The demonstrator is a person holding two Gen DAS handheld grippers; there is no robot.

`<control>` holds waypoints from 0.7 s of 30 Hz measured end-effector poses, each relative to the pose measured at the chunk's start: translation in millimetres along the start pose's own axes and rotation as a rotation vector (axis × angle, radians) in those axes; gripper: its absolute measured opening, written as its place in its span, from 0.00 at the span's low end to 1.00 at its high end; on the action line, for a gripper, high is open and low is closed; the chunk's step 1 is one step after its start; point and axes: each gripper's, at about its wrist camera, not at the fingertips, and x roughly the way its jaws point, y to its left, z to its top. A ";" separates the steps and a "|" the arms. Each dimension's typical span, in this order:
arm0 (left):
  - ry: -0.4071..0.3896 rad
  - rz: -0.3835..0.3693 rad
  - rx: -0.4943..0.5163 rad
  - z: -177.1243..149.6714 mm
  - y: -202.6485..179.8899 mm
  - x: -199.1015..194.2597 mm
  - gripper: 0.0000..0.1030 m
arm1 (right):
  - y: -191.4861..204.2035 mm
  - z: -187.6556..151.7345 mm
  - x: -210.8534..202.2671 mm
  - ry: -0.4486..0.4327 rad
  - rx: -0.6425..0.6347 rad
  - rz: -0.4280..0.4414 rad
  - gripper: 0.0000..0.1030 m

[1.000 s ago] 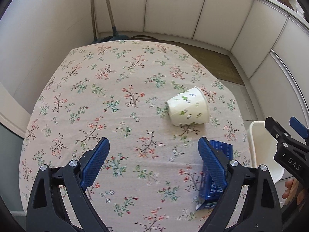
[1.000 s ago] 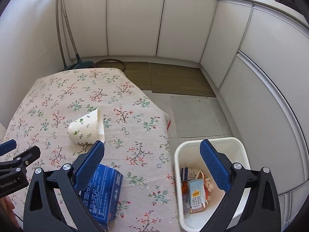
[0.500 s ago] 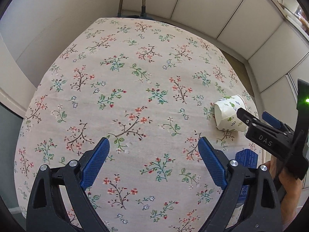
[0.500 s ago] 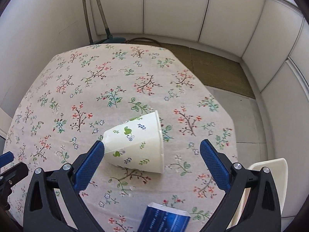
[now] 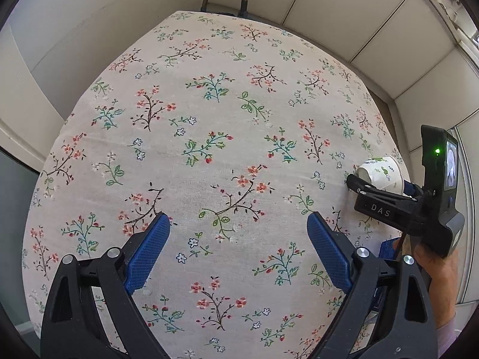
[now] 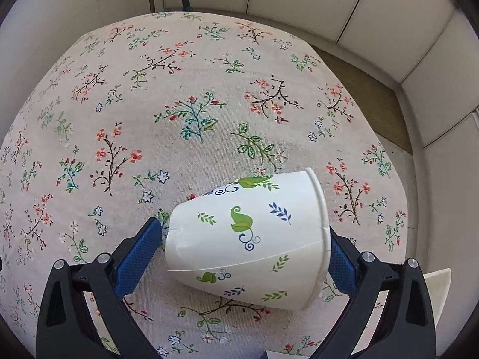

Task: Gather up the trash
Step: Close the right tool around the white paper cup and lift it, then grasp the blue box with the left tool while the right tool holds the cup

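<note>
On floral tablecloth [image 6: 209,74] | right tongs [image 6: 242,245] spread, straddling tipped paper cup [image 6: 248,239] | left tongs [image 5: 238,251] spread, empty

We see a smooth paper cup [image 6: 248,239] with a creased wall on the worktop's matt woven cloth [image 6: 209,104], between our right gripper's [image 6: 239,254] textured blue pads [image 6: 136,257]

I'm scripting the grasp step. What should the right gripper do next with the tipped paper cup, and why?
Probably close the right gripper: the paper cup lies on its side between its open blue fingers, base by one, rim by the other, not yet pinched.
</note>
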 end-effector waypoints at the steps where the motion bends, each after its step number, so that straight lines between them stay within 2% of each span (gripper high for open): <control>1: 0.003 -0.003 -0.002 0.1 -0.1 0.9 0.86 | 1.0 -0.2 0.7 -0.001 -0.002 0.002 0.93; 9: 0.012 -0.007 -0.013 0.4 1.1 3.6 0.86 | -8.6 -2.6 0.1 0.006 0.059 0.027 0.91; 11: 0.012 -0.005 -0.018 0.1 -0.2 2.2 0.86 | -13.0 -3.3 -3.9 -0.010 0.076 0.030 0.77; 21: -0.010 -0.019 0.016 -1.4 -25.0 -6.5 0.86 | -31.2 -8.4 -52.2 -0.124 0.112 0.057 0.77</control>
